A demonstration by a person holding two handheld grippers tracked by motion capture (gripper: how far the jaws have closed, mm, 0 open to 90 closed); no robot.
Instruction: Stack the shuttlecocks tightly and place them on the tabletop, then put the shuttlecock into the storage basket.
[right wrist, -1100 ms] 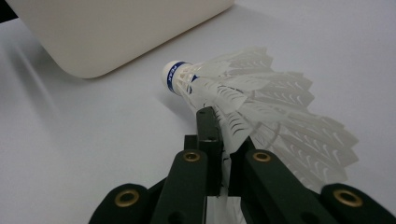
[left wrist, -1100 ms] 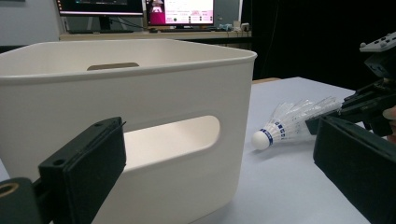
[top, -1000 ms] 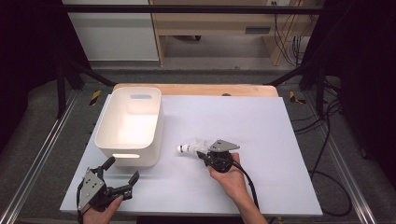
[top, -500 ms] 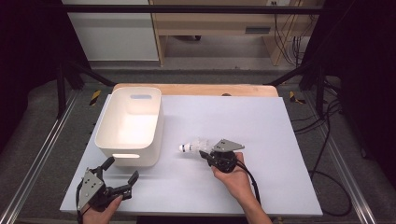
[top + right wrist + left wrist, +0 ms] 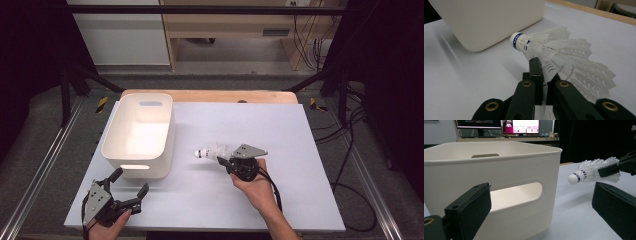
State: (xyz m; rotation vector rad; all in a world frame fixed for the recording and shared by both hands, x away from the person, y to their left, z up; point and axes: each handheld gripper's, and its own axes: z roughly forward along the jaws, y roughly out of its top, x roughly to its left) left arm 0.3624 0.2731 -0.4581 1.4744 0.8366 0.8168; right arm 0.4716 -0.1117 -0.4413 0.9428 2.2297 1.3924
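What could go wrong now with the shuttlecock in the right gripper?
The right gripper pinches the shuttlecock by its thin feather skirt, so the feathers may bend or crush, or it may slip out. Its cork points at the bin, whose near wall stands between them; moved across too low, it could hit the wall instead of clearing the rim. The left gripper rests open beside the bin and could nudge it.

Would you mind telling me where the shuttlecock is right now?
In the high view the shuttlecock sits near the table's middle, pinched by its feathers in the right gripper, its cork pointing at the white bin just to its left.
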